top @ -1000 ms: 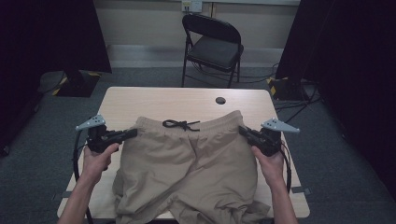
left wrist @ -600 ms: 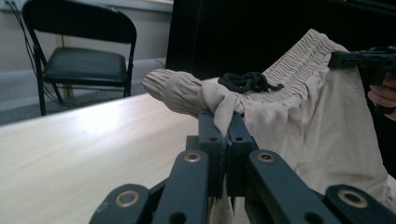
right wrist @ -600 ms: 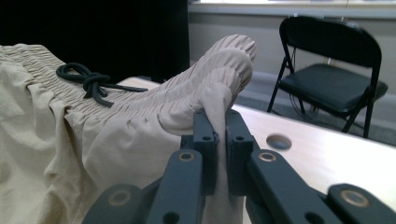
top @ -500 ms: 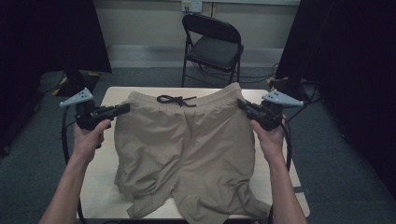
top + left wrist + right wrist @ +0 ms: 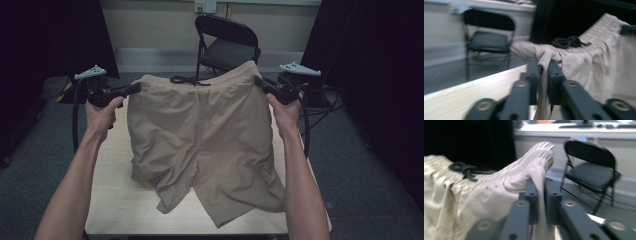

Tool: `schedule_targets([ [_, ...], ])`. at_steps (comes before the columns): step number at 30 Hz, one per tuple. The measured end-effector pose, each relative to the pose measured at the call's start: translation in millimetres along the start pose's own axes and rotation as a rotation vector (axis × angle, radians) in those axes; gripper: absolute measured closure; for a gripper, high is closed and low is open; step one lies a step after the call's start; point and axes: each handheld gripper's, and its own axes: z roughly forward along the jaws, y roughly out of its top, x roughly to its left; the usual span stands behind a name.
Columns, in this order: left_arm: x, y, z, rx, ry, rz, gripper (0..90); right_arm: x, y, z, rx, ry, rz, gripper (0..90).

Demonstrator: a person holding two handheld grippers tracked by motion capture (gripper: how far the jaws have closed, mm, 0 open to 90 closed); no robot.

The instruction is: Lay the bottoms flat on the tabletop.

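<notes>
Nearest the camera in the high view, two forearms enter from the bottom edge, one on each side of the table (image 5: 107, 200). The lower hems of the shorts (image 5: 210, 145) lie on the tabletop, bunched toward its near edge, while the upper part hangs raised above the surface.

The left hand (image 5: 102, 112) carries the left gripper (image 5: 134, 89). Its jaws have just been opening slightly, yet the left gripper view shows a fold of tan cloth pinched between the two black jaws, so this gripper is grasping the shorts at the left end of the waistband (image 5: 584, 41).

The right hand (image 5: 285, 110) carries the right gripper (image 5: 261, 83). Its jaws have likewise just been opening slightly; the right gripper view shows cloth clamped between them, so this gripper is grasping the shorts at the right end of the waistband.

The waistband spans between the two grippers, stretched roughly level, with the right end somewhat higher. The elastic gathering faces up. A black drawstring (image 5: 182, 80) lies tied at the middle of the waistband, nearer the left gripper in the high view.

A cable (image 5: 75, 120) loops down from the left gripper.

Beyond the table stands a black folding chair (image 5: 227, 45) on grey carpet (image 5: 45, 150), near the back wall (image 5: 150, 25). Dark curtains (image 5: 50, 30) flank both sides.
</notes>
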Motion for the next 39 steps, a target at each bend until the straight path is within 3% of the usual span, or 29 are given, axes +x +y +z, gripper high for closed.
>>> schedule_targets([
  [1,3.1,-3.0,4.7,0.023,0.021,-0.008,68.2,-4.7,-1.6,7.0,0.027,-0.035,0.005,64.6],
  [3,5.5,-14.1,11.7,0.061,0.021,-0.016,63.0,-13.9,-9.9,17.9,0.086,-0.072,0.026,49.8],
  [4,6.5,-20.8,13.9,0.066,0.009,-0.019,62.0,-16.8,-15.7,20.0,0.105,-0.077,0.035,47.0],
  [6,6.9,-32.6,16.4,0.071,-0.014,-0.041,61.9,-18.2,-29.4,21.1,0.12,-0.073,0.033,46.5],
  [10,5.2,-44.4,16.7,0.109,-0.018,-0.025,59.6,-12.5,-52.3,19.0,0.153,-0.05,0.026,45.8],
  [12,2.4,-46.6,12.0,0.103,-0.026,-0.021,59.6,-7.3,-59.2,16.3,0.156,-0.04,0.02,45.5],
  [18,-9.0,-60.5,-5.2,0.108,-0.071,0.007,64.5,21.1,-76.4,5.5,0.172,0.01,-0.021,44.5],
  [23,-18.0,-83.4,-21.2,0.124,-0.108,0.03,71.8,50.0,-99.3,0.1,0.188,0.082,-0.034,45.9],
  [30,-33.4,-120.2,-38.8,0.155,-0.168,0.049,79.8,90.7,-128.0,-1.9,0.205,0.178,-0.063,55.2],
  [36,-47.4,-151.8,-49.4,0.214,-0.186,0.052,75.7,125.1,-158.1,-0.6,0.217,0.286,-0.085,67.7],
  [39,-46.9,-171.2,-56.6,0.225,-0.194,0.002,67.7,147.0,-173.8,1.8,0.244,0.347,-0.099,68.0],
])
